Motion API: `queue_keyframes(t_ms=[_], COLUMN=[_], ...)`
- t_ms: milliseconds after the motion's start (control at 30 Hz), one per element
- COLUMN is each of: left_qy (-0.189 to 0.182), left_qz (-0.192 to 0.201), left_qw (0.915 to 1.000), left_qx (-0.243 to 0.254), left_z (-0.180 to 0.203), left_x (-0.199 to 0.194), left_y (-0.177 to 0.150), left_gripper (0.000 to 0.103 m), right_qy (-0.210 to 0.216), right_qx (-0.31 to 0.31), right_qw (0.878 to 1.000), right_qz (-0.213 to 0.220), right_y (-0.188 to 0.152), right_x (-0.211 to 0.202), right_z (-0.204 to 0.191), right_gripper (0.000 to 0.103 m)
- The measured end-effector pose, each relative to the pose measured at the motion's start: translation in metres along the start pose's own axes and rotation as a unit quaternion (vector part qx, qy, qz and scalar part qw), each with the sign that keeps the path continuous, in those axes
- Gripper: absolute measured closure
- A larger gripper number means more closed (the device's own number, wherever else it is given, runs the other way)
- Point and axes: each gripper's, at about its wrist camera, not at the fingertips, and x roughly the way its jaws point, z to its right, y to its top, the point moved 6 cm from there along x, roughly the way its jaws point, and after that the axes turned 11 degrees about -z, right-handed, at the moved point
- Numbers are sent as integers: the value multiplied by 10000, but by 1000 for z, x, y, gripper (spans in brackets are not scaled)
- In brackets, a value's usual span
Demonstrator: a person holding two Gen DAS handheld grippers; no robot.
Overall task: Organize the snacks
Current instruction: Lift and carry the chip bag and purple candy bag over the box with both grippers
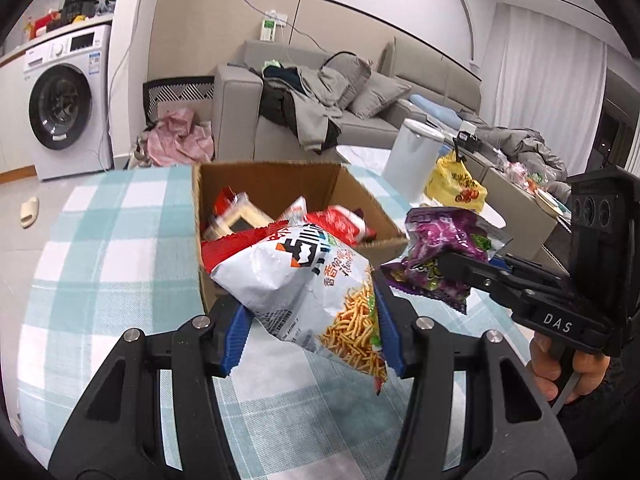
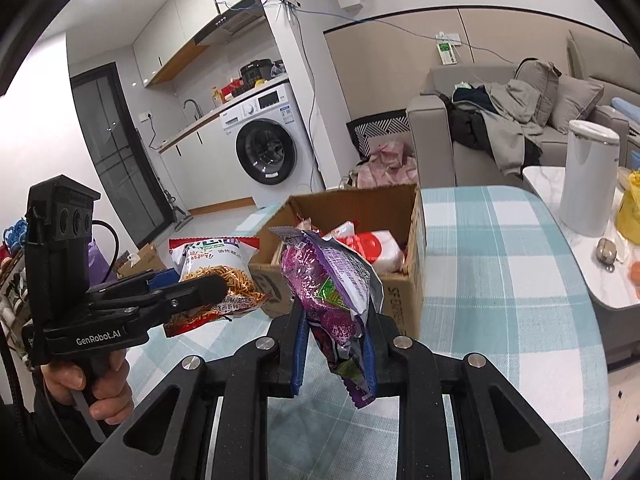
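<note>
My left gripper [image 1: 310, 320] is shut on a white and red bag of noodle snacks [image 1: 308, 280], held above the near edge of an open cardboard box [image 1: 280, 180]. It also shows in the right wrist view [image 2: 216, 268]. My right gripper [image 2: 334, 344] is shut on a purple snack bag [image 2: 332, 280], held just to the right of the box. That bag also shows in the left wrist view [image 1: 440, 252]. The box [image 2: 404, 292] holds several snack packs, red and white among them.
The box stands on a table with a teal checked cloth [image 1: 100, 260]. A white canister [image 2: 588, 176] and a yellow bag [image 1: 456, 180] sit on a side table to the right. A grey sofa [image 1: 360, 92] and a washing machine [image 1: 64, 100] stand behind.
</note>
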Motion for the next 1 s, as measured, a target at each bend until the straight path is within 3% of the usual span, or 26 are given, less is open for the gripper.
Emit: queue_keyframes(t_ms=[433, 633, 667, 733, 833, 1000], left_qy=[206, 171, 169, 179, 178, 192], left_qz=[326, 180, 155, 103, 84, 20], left_qw=[9993, 9996, 9996, 9996, 9996, 9996], left_qx=[7, -123, -140, -195, -201, -210], left_z=[-9, -17, -18, -22, -23, -26], left_x=[-26, -9, -6, 1, 7, 17], left_y=[44, 44, 44, 43, 41, 39], left_gripper=[51, 51, 51, 51, 51, 51], right_qy=[-52, -269, -236, -254, -315, -171], right_qx=[-74, -109, -64, 77, 333, 715], right_qw=[9994, 9996, 9996, 9992, 9976, 9917], right_qz=[324, -21, -153, -303, -511, -1052], right_y=[35, 23, 18, 10, -5, -30], right_x=[-8, 13, 19, 26, 41, 76], right_z=[-13, -5, -1, 7, 25, 41], right_gripper=[80, 79, 78, 54, 35, 32])
